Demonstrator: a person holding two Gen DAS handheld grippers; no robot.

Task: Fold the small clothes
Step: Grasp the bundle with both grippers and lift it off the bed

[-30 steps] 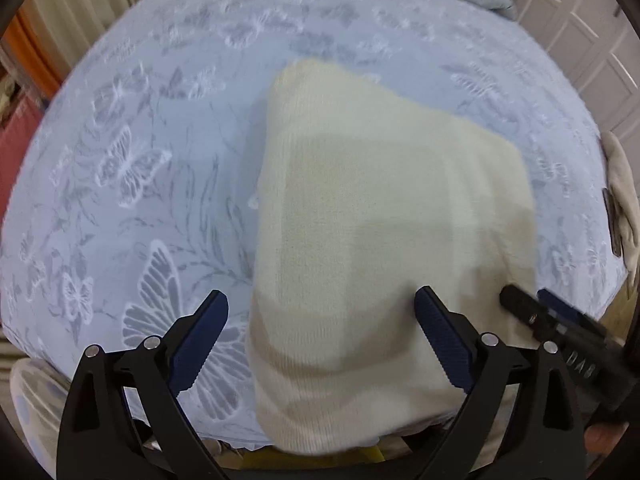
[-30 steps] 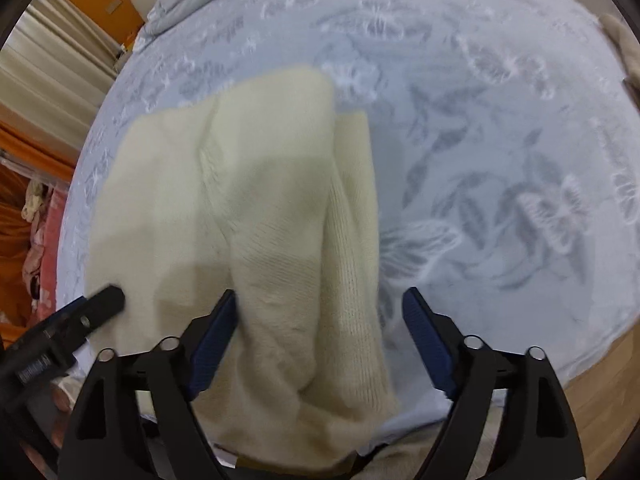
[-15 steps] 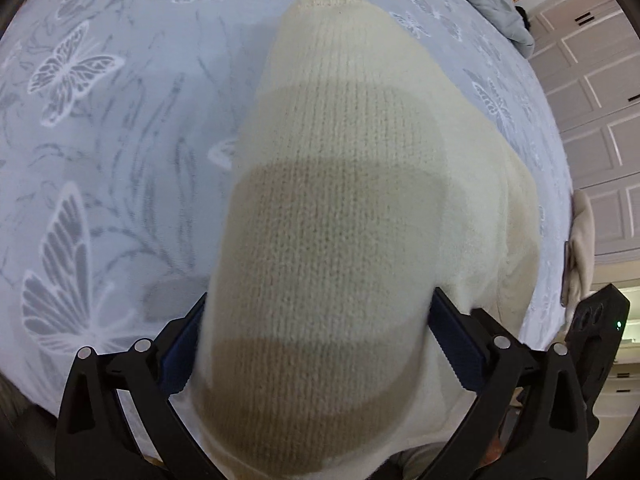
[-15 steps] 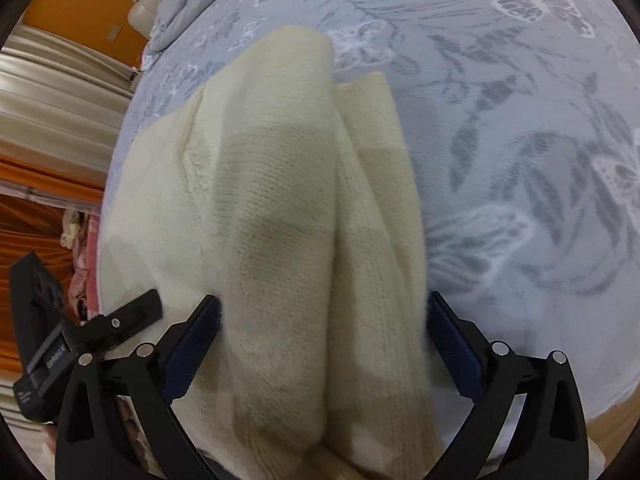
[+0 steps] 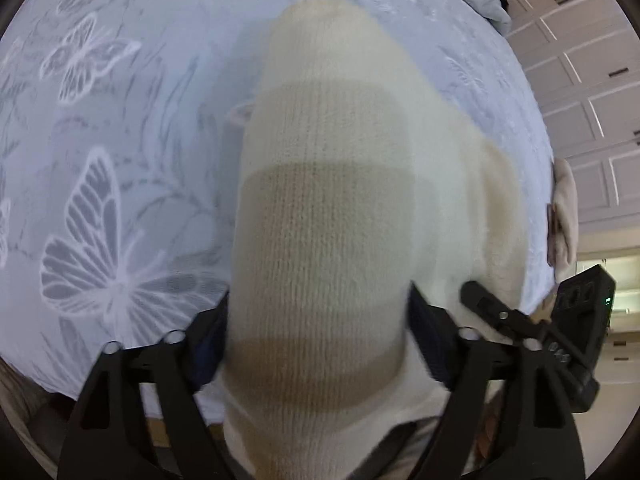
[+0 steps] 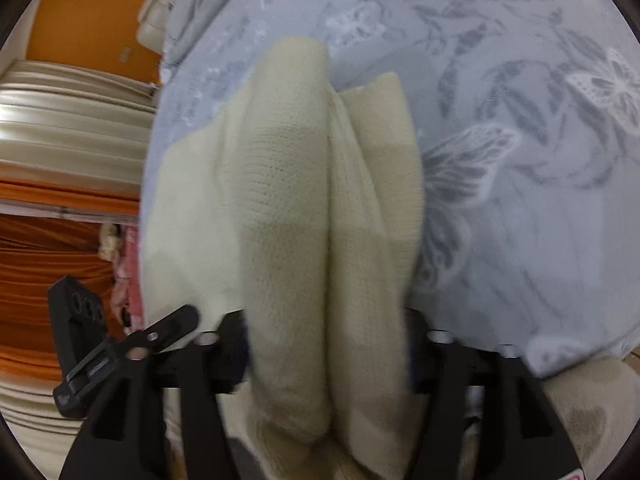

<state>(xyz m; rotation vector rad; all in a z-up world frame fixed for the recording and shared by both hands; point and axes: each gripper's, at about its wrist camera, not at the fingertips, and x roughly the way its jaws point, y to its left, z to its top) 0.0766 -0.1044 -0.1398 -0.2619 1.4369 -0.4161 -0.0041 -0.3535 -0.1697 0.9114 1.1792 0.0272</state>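
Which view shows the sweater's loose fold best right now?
The right wrist view: there the cream sweater shows two bunched folds with a seam between them, running up from the right gripper. The left wrist view shows the sweater only as one smooth knit panel filling the left gripper, the fold hidden.

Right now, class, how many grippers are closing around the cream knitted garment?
2: the left gripper straddles one end of the garment; the right gripper straddles the other.

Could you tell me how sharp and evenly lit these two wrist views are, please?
Left wrist: strong fisheye bending, banded shadows across the cream knit, slight blur near the left gripper. Right wrist: the right gripper and nearby folds are smeared; the butterfly bedspread stays clearer.
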